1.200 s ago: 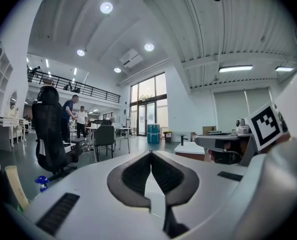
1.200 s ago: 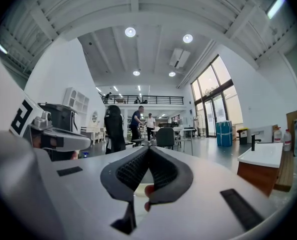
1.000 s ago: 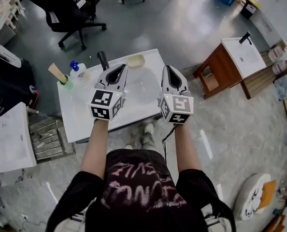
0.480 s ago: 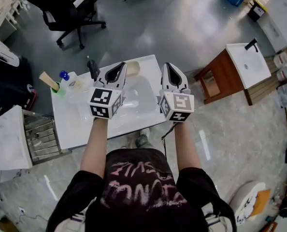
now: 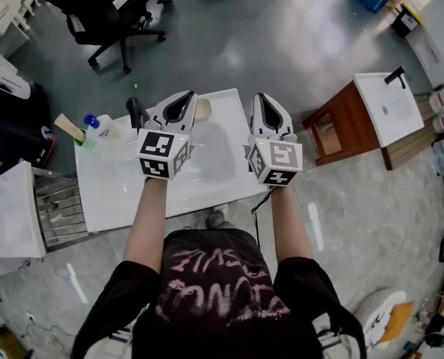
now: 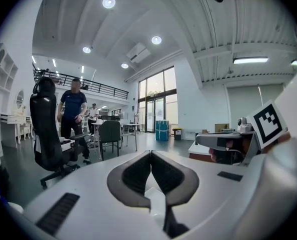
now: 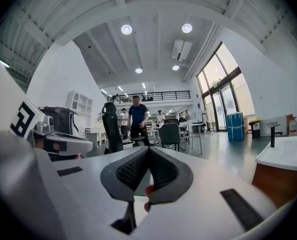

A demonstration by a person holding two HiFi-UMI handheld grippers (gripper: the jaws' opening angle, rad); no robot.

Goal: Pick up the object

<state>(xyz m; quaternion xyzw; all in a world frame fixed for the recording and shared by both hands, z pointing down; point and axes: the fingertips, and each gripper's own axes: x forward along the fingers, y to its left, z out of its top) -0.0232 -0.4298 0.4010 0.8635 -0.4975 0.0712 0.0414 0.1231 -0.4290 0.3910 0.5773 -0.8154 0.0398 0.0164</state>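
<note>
Object: I cannot tell which thing is the one to pick up. The nearest small thing is a beige thing [image 5: 203, 109].
Where it is: it lies at the far edge of the white top [image 5: 110, 189], just beside the tip of the left gripper [image 5: 181, 103]. No gripper is holding it.
Which way it points: the left gripper hides part of it, so I cannot tell which way its long side runs.
Basin: a shallow basin [image 5: 216, 146] is sunk in the middle of the white top, and in the head view it shows between the two grippers.
Left gripper: it points away from the person, almost flat, above the left side of the basin. Its two dark pads [image 6: 136, 174] are pressed together with nothing between them.
Right gripper [image 5: 260, 102]: it points the same way, flat, above the right end of the white top. Its jaws are closed tight too, and they hold nothing.
Arms: the left forearm [image 5: 147, 219] and the right forearm [image 5: 288, 223] reach straight out, side by side, with a gap between them.
Black tap [image 5: 135, 112]: it stands upright at the far edge, left of the left gripper.
Bottle [image 5: 101, 126]: it has a blue cap and sits at the far left corner of the top.
Brown stick [image 5: 66, 124]: it leans next to the bottle.
Black chair [image 5: 106, 10]: it is on the grey floor, well beyond the top.
Wooden cabinet [image 5: 341, 122]: it is to the right, apart from the white top.
</note>
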